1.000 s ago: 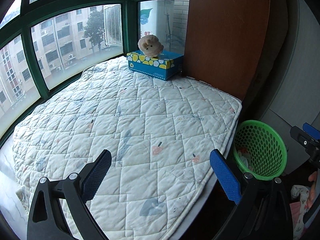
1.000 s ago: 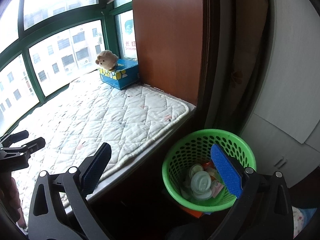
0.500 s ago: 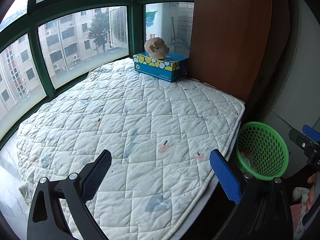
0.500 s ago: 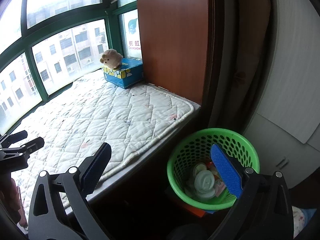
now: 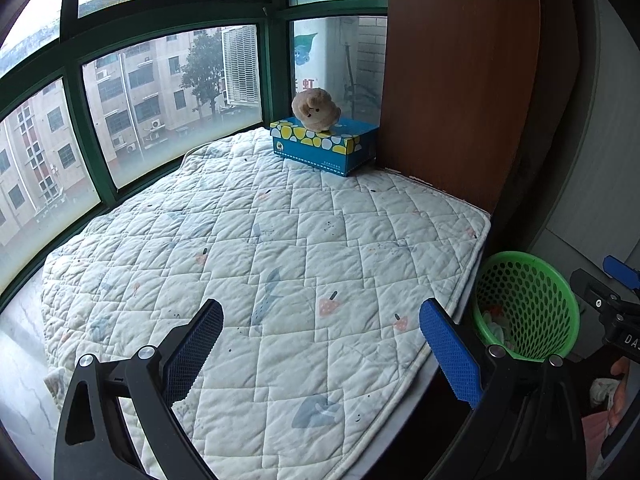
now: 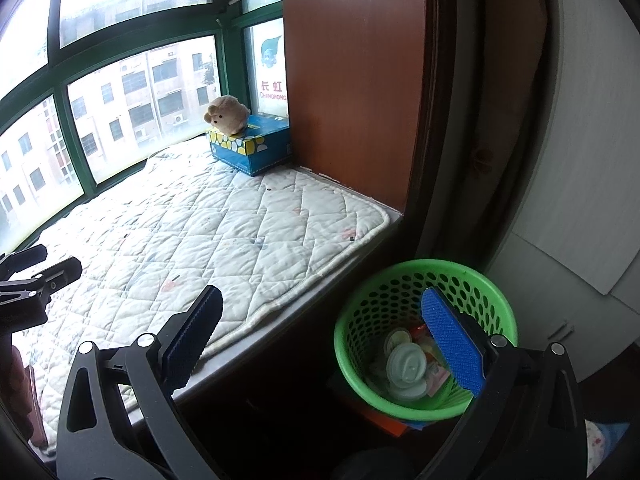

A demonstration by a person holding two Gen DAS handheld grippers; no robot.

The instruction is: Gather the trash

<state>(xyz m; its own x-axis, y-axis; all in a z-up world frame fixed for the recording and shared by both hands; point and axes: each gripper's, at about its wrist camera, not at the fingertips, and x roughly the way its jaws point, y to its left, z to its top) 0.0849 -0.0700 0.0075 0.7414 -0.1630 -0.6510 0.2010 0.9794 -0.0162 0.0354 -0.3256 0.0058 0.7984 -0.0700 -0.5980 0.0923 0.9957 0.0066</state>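
Observation:
A green perforated basket [image 6: 388, 300] stands on the floor below the window seat's right end. It holds white plastic lids [image 6: 406, 364] and wrappers. It also shows in the left wrist view [image 5: 532, 300]. My right gripper [image 6: 320, 336] is open and empty, above and left of the basket. My left gripper [image 5: 320, 340] is open and empty over the quilted mat [image 5: 260, 240]. No loose trash shows on the mat.
A blue tissue box [image 5: 324, 146] with a beige plush toy [image 5: 316, 109] on it sits at the mat's far end, against a brown wooden panel [image 5: 456, 80]. Green-framed windows [image 5: 72, 92] curve round the mat's far side. White cabinets [image 6: 580, 200] stand behind the basket.
Both grippers have drawn back and risen a little, so the mat and basket look farther off. Both stay open and empty.

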